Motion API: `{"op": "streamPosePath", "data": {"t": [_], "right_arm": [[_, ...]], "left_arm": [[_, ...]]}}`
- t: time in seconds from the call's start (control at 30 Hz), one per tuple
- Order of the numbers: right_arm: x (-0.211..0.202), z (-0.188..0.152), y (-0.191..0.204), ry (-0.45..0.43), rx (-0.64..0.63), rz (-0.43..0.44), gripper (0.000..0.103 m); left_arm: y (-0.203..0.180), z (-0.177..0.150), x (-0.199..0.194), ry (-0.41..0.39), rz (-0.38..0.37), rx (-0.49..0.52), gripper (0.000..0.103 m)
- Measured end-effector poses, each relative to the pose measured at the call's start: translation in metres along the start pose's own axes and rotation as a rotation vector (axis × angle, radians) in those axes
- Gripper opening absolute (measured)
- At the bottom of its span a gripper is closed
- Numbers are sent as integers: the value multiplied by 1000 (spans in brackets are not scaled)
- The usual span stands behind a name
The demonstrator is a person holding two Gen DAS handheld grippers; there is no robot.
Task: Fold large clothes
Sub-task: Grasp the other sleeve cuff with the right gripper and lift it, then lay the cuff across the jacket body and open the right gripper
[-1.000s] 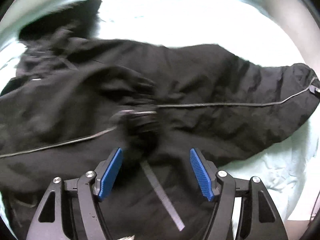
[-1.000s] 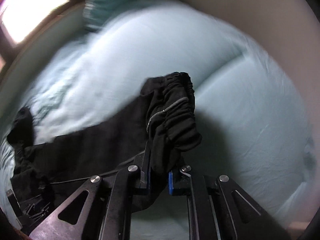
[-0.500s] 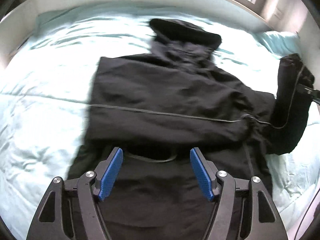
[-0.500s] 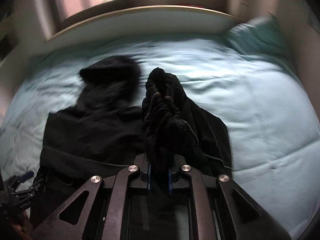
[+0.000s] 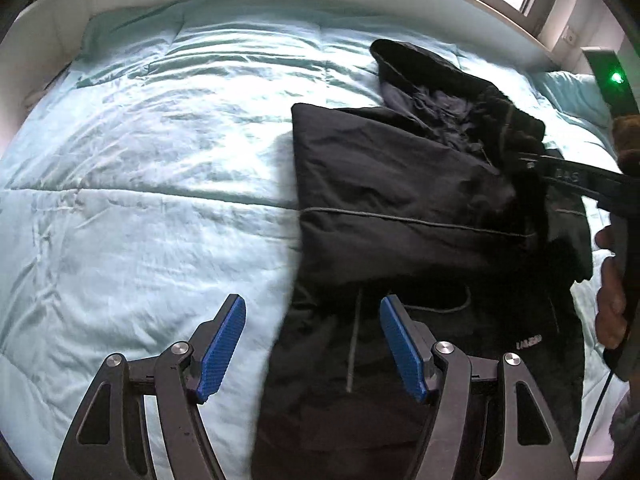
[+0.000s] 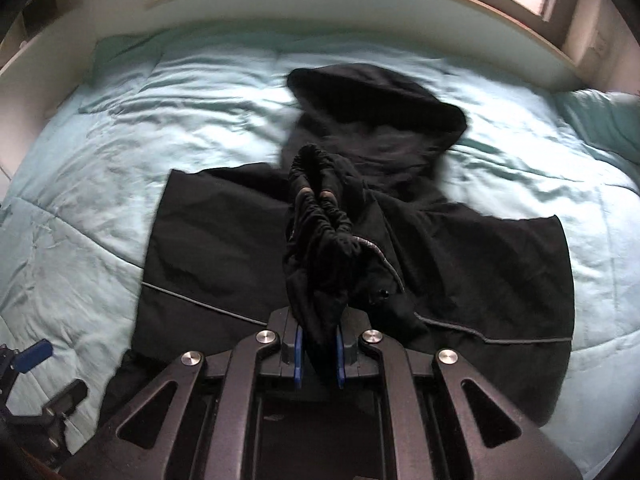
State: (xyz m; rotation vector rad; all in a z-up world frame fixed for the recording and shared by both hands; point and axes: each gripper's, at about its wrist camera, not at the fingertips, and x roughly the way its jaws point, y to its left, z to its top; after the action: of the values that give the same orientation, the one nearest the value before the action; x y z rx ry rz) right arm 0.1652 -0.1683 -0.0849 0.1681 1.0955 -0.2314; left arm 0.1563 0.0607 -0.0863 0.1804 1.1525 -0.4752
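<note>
Since the earlier frames, my right gripper (image 6: pixel 318 354) has carried the sleeve cuff (image 6: pixel 320 208) across above the black jacket (image 5: pixel 400 200), jaws clamped on it. Jacket lies on the pale blue quilt (image 5: pixel 140 160), hood (image 6: pixel 372 96) toward the headboard (image 6: pixel 360 4). My left gripper (image 5: pixel 312 350) hangs wide, empty, over the jacket's hem.

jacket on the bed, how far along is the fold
About midway. Done: one sleeve lies folded across the jacket. In hand: the right gripper is shut on the other sleeve's cuff, lifted over the body. The left gripper is open, empty. Left: lay that sleeve, fold hood and body.
</note>
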Motion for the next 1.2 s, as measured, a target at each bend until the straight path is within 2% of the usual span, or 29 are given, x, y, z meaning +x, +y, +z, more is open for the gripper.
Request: {"op": "streamPosePath", "data": {"t": [0.17,0.27,0.33,0.37,0.43,0.53,0.57,0.63,0.7,0.77,0.83,0.9,0.97,1.07,1.1,1.13,1.17,1.2], "right_arm": [[49,6,39,79,-29,137,17],[88,-1,57,149,-83,165,32],[113,-8,66,218,-110,206,49],[118,-11,68,231,-131,224,51],[115,-12,68,222,-166,268,57],[91,-7,46,237,-112,397,57],[73,-6,35,209,-98,445,57],[43,-5,13,152,-99,476,57],[13,-8,-17,65,-99,430,59],[1,-17,-59,12,-59,292,59],[5,-28,-97,11,-5,162,59],[15,-39,-133,44,59,91,59],[26,-55,-172,80,142,17,59],[37,-73,-207,97,228,0,59],[44,-79,-215,113,250,-8,59],[48,-83,-219,125,260,-4,59],[56,-87,-222,144,274,1,59],[60,-88,-221,151,276,1,59]], "left_arm": [[23,14,26,18,7,-71,71],[37,17,44,45,31,-136,71],[42,18,53,67,40,-169,71],[44,19,57,75,42,-176,71],[43,23,61,76,55,-174,71],[37,29,62,67,53,-166,71],[35,32,62,64,45,-163,71],[25,41,60,53,6,-149,71],[13,50,58,40,-39,-128,71],[-3,62,61,35,-87,-96,71],[-23,75,71,41,-150,-64,71],[-35,85,84,62,-204,-63,71],[-46,95,103,97,-210,-62,71],[-55,103,131,147,-214,-74,71],[-56,103,140,161,-210,-82,65],[-56,104,148,175,-211,-93,38],[-56,104,153,186,-227,-102,24],[-56,105,156,187,-250,-118,22]]}}
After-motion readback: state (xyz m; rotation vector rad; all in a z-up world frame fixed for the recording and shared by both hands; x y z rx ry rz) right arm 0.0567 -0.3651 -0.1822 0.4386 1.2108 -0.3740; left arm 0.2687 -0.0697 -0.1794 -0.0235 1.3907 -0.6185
